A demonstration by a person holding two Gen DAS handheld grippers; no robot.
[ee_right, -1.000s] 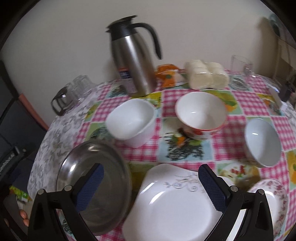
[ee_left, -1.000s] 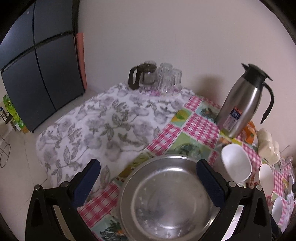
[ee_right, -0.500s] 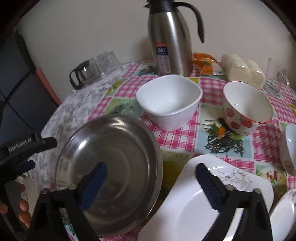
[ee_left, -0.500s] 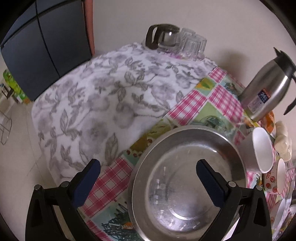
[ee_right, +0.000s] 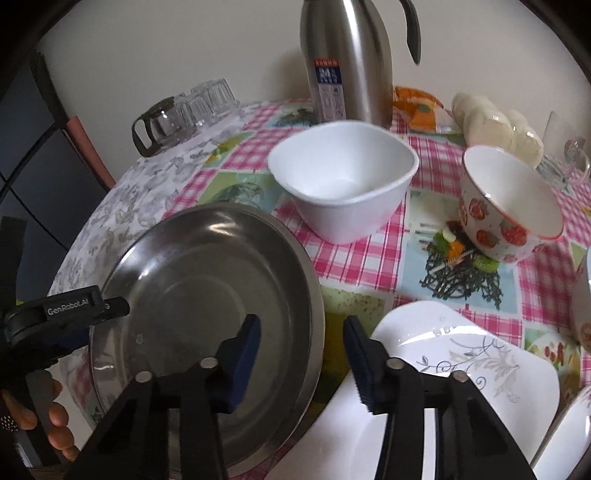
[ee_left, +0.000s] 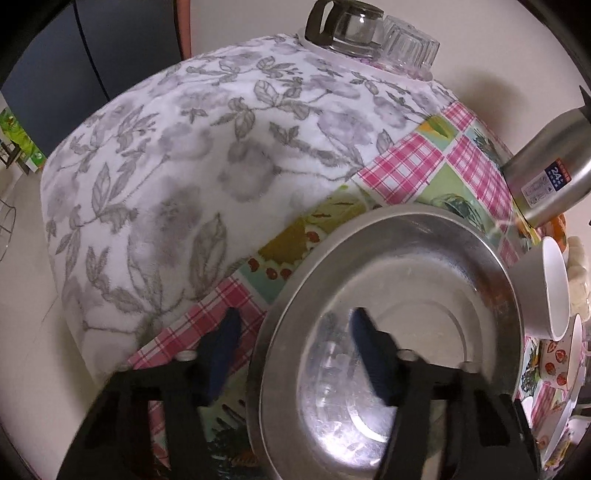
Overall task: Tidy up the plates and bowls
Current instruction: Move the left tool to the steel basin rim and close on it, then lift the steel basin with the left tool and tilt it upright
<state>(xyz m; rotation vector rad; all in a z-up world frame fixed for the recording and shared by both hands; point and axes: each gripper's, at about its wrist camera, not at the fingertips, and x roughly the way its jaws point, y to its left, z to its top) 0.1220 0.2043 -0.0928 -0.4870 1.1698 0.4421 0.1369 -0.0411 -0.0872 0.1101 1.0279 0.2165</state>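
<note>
Left wrist view: the left tool straddles the near-left rim of the steel plate, one blue pad outside on the checked cloth, the other over the plate's inside. Its jaws have just been closing and now stand at a middling gap with the rim between them; the pads look short of pressing on it, though the blur makes that hard to judge. The steel plate lies on the table, at the edge of the grey floral cloth. A white square bowl sits just right of the plate, the steel flask beyond it, a glass jug far behind.

Right wrist view: the right tool straddles the steel plate's right rim, one pad over the plate, the other over the gap towards the white square plate just right of it. Its jaws have also just been closing, at a middling gap, rim between, not clamped. Behind the steel plate stands the white square bowl; right of that is the strawberry bowl. The left tool reaches the steel plate's left rim
</note>
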